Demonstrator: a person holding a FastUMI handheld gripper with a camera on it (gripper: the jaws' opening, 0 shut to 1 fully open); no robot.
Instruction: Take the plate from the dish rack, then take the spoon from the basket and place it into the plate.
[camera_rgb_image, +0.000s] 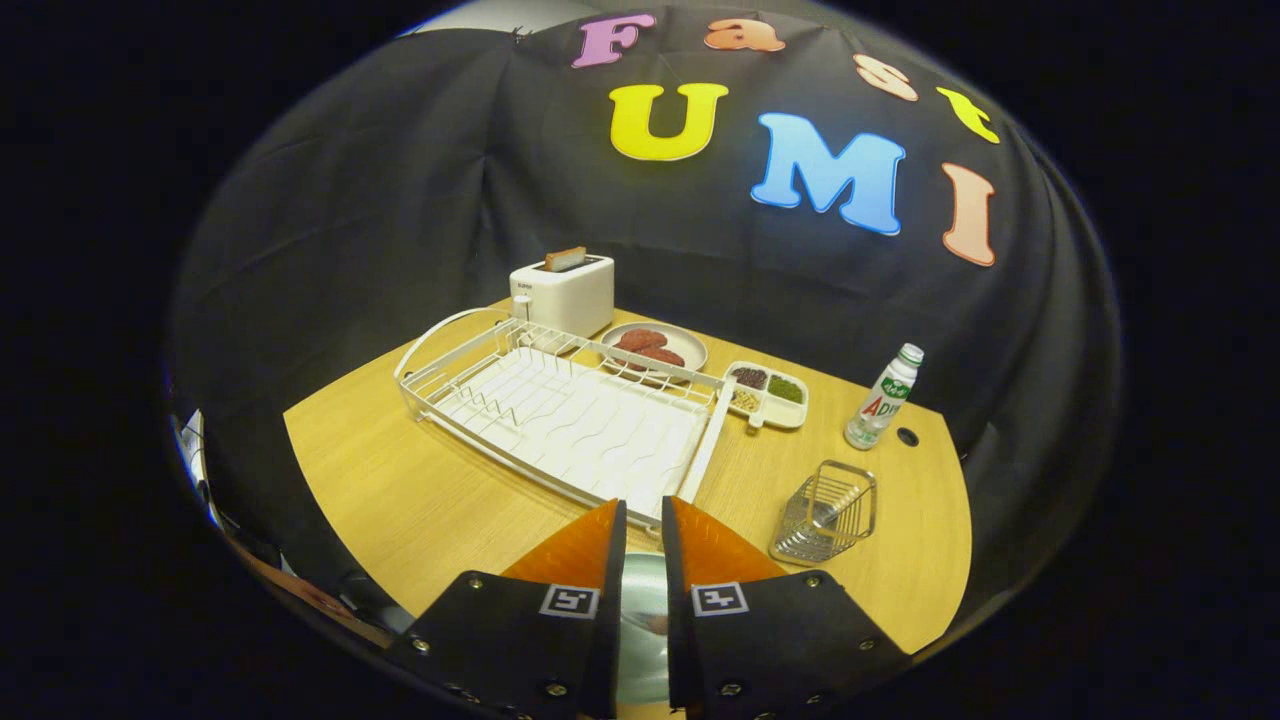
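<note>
The plate (643, 625), a pale metallic dish, sits between the two fingers of the claw (644, 520), which are closed to a narrow gap and appear to pinch its rim; only a sliver of it shows, so how deep the hold goes cannot be told. A hold that thin is the main risk: any tilt or quick swing could let the plate swivel or slip out and drop onto the wooden surface (420, 500).

Just ahead of the fingertips lies the white dish rack (560, 410), now empty. Its near corner is close enough that a low pass could catch the plate on the wire.

The spoon (825, 515) waits in the wire basket (828, 512) ahead and to the right of the claw. The basket looks light and may tip or slide when the spoon is drawn out.

Beyond the basket stands a small bottle (884, 398), easily knocked by a wide reach.
</note>
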